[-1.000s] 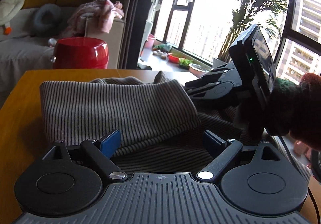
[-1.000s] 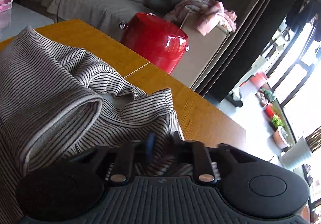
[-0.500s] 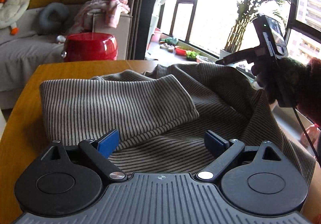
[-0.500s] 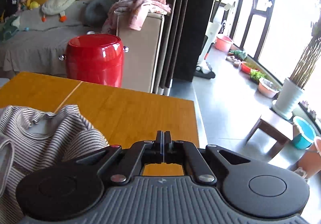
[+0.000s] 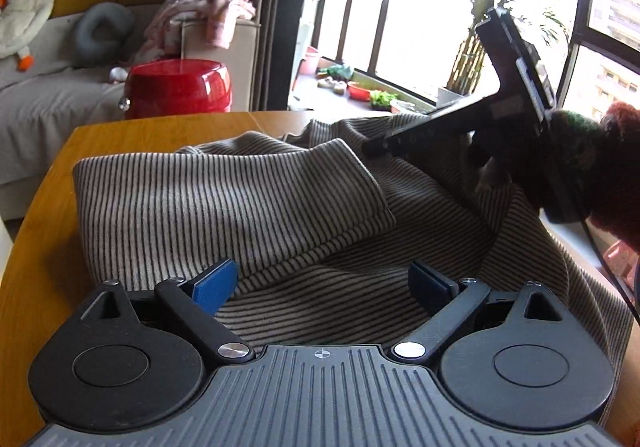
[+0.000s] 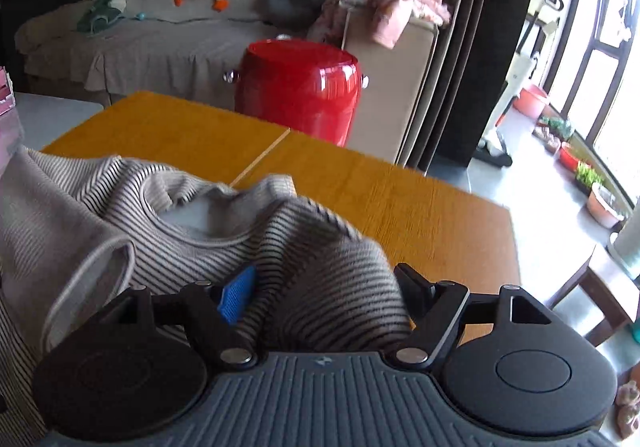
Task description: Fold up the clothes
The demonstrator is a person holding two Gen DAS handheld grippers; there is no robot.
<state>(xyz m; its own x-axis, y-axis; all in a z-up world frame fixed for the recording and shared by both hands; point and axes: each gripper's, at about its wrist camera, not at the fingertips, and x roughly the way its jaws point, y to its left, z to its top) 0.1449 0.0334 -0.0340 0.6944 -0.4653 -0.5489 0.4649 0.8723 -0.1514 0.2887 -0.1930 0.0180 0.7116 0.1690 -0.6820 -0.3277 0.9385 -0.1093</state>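
Observation:
A grey sweater with thin dark stripes (image 5: pixel 224 199) lies crumpled on the orange wooden table (image 5: pixel 44 247), one flap folded over its middle. My left gripper (image 5: pixel 320 283) hovers open just above the near part of the sweater, nothing between its blue pads. In the right wrist view the sweater's collar (image 6: pixel 192 223) faces me, and my right gripper (image 6: pixel 326 291) stands open with a raised hump of striped cloth (image 6: pixel 332 287) between its fingers. From the left wrist view the right gripper (image 5: pixel 378 147) points down onto the sweater's far side, held by a sleeved hand (image 5: pixel 588 163).
A red round stool (image 6: pixel 300 95) stands just beyond the table's far edge, beside a beige cabinet draped with pink cloth (image 6: pixel 384 7). A grey sofa with plush toys (image 6: pixel 160 35) lies behind. The table's right edge (image 6: pixel 508 247) drops to the floor by the windows.
The right gripper, shut on cloth a second ago and shut on nothing above the table half a second ago, has opened and come down over a hump of the sweater. The left gripper stayed open.

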